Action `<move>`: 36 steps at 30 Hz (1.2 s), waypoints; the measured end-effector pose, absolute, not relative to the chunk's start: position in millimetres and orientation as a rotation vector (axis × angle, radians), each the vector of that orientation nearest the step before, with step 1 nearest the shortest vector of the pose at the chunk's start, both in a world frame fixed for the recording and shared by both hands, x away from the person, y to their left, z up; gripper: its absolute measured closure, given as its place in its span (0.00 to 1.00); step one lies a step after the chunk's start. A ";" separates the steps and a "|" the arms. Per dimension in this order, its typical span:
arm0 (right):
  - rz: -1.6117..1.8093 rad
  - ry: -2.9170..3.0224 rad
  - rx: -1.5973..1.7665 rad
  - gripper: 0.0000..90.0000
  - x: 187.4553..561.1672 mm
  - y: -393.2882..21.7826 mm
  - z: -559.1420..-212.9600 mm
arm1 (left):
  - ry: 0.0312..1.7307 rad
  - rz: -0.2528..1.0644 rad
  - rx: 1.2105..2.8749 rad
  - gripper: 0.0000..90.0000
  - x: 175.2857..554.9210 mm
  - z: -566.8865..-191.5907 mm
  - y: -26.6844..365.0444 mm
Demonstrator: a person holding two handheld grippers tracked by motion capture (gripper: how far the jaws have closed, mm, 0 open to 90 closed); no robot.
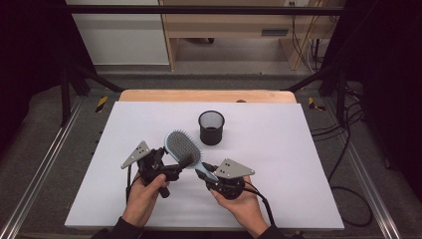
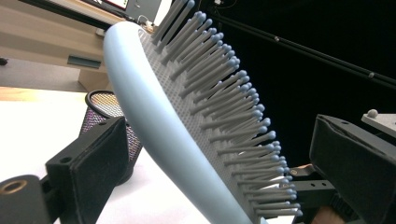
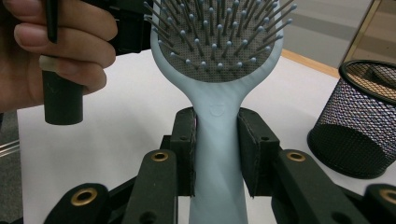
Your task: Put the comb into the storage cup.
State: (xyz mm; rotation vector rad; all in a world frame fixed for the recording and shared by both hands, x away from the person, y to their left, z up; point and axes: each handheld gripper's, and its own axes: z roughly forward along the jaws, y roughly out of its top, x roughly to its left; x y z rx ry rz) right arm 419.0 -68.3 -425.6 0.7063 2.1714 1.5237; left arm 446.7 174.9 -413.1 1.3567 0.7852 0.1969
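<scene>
A light blue hairbrush (image 1: 183,147) with a grey bristle pad is held up over the white table, bristles facing up. My right gripper (image 1: 208,173) is shut on its handle (image 3: 215,140), one pad pressing on each side. My left gripper (image 1: 180,166) is at the brush head. In the left gripper view its jaws stand wide apart with the head (image 2: 187,121) slanting between them. The near jaw sits by the blue back, and the far jaw is clear of the bristle tips. A black mesh cup (image 1: 211,127) stands upright just beyond the brush.
The white table top (image 1: 278,164) lies on a wooden board with metal rails on both sides. The mesh cup (image 3: 359,121) is close on the right in the right gripper view. The person's hand (image 3: 56,51) grips the left gripper's handle. Cables trail on the floor at the right.
</scene>
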 end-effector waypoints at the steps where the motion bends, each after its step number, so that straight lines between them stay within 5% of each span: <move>1: 1.525 2.172 0.706 0.77 418.8 -67.9 -425.6 | 0.789 0.192 1.350 0.07 446.8 -413.3 175.0; 21: 1.485 2.161 0.676 0.77 415.7 -62.8 -428.2 | 0.845 0.145 1.328 0.35 447.2 -414.8 178.3; 36: 1.458 2.163 0.659 0.77 414.8 -61.3 -430.6 | 0.867 0.105 1.318 0.42 447.2 -416.4 180.8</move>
